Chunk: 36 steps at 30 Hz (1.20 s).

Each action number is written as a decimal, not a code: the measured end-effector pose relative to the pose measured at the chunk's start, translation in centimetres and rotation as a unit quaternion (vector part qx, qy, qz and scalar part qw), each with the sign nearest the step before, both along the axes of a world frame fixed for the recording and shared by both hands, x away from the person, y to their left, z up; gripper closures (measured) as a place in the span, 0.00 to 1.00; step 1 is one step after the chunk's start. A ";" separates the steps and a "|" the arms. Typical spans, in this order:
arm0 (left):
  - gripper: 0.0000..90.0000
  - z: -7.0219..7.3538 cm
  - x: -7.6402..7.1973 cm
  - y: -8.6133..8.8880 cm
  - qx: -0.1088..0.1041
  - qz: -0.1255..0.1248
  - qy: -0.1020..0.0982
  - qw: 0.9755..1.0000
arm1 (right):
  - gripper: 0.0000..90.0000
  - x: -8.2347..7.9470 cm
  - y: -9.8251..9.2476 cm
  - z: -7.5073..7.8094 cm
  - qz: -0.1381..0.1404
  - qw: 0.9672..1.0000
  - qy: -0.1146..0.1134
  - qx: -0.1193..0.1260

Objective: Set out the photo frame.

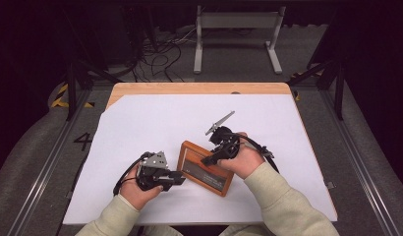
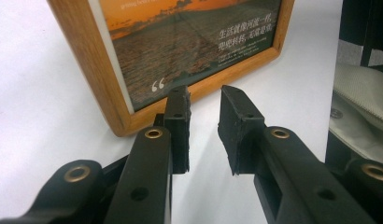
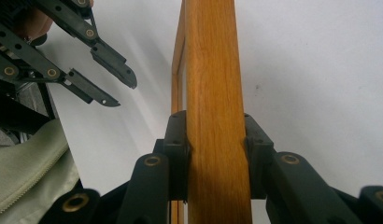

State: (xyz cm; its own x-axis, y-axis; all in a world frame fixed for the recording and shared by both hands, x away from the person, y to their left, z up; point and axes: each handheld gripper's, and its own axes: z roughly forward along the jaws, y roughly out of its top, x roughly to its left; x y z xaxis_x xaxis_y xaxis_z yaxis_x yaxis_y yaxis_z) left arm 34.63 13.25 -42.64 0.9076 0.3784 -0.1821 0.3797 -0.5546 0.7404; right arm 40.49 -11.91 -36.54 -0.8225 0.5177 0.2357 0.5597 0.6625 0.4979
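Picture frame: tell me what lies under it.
The picture frame stands over the white sheet on the table, gripped by the right gripper. Its back is hidden.

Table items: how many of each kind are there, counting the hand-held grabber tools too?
Wooden picture frame: 1
White paper sheet covering the table: 1
Hand-held grippers: 2, the left gripper open and the right gripper clamped on the frame's edge
Total: 4

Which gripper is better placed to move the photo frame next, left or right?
Right, probably. The right gripper is already shut on the photo frame, jaws pressing both faces of its edge. The left gripper is open, just short of the frame's corner.
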 end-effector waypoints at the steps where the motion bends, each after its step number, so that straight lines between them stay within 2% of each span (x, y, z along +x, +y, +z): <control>1: 0.81 0.0 0.0 0.1 -0.001 0.002 -0.002 1.000 | 0.77 0.0 0.0 0.0 0.001 1.000 0.000 -0.001; 5: 0.82 0.0 0.0 0.5 -0.004 0.007 0.000 1.000 | 0.77 0.2 0.0 0.2 0.014 1.000 0.003 -0.006; 10: 0.82 0.0 -0.1 0.9 -0.005 0.014 0.001 1.000 | 0.78 0.6 -0.3 0.8 0.030 0.999 -0.014 -0.014; 12: 0.82 -0.1 -0.3 1.2 -0.007 0.018 0.000 1.000 | 0.78 0.9 -0.5 1.3 0.047 0.998 -0.027 -0.023; 14: 0.82 -0.1 -0.4 1.4 -0.006 0.023 0.004 1.000 | 0.78 1.3 -0.7 1.8 0.064 0.997 -0.030 -0.027; 16: 0.82 -0.1 -0.5 1.6 -0.006 0.024 0.002 1.000 | 0.78 1.4 -0.7 1.9 0.069 0.997 -0.033 -0.027; 21: 0.82 -0.2 -0.8 2.2 -0.005 0.033 0.004 0.999 | 0.78 2.2 -1.0 2.9 0.120 0.991 -0.054 -0.031; 24: 0.82 -0.2 -1.0 2.4 -0.006 0.037 0.002 0.999 | 0.78 2.4 -0.8 3.0 0.171 0.983 -0.065 -0.029; 27: 0.82 -0.2 -1.1 2.6 -0.007 0.041 0.006 0.999 | 0.78 2.8 -0.6 2.9 0.207 0.976 -0.058 -0.020; 30: 0.82 -0.3 -1.1 2.7 -0.008 0.042 0.006 0.999 | 0.78 3.2 -0.6 2.4 0.231 0.972 -0.045 -0.002; 31: 0.82 -0.3 -1.1 2.7 -0.008 0.042 0.006 0.999 | 0.78 3.2 -0.6 2.4 0.231 0.972 -0.045 -0.002; 32: 0.82 -0.3 -1.0 2.7 -0.008 0.042 0.006 0.999 | 0.78 3.3 -0.6 2.1 0.241 0.970 -0.041 0.003; 36: 0.82 -0.3 -0.9 2.6 -0.008 0.042 0.007 0.999 | 0.78 3.5 -0.7 1.4 0.251 0.968 -0.024 0.011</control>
State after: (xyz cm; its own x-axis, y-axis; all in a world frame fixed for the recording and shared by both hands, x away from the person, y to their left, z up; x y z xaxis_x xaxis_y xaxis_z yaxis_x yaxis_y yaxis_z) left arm 33.68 15.88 -42.96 0.8701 0.4498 -0.2015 0.4351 -0.5087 0.7430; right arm 43.98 -12.56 -35.17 -0.9792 0.0450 0.1976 0.1457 0.8341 0.5321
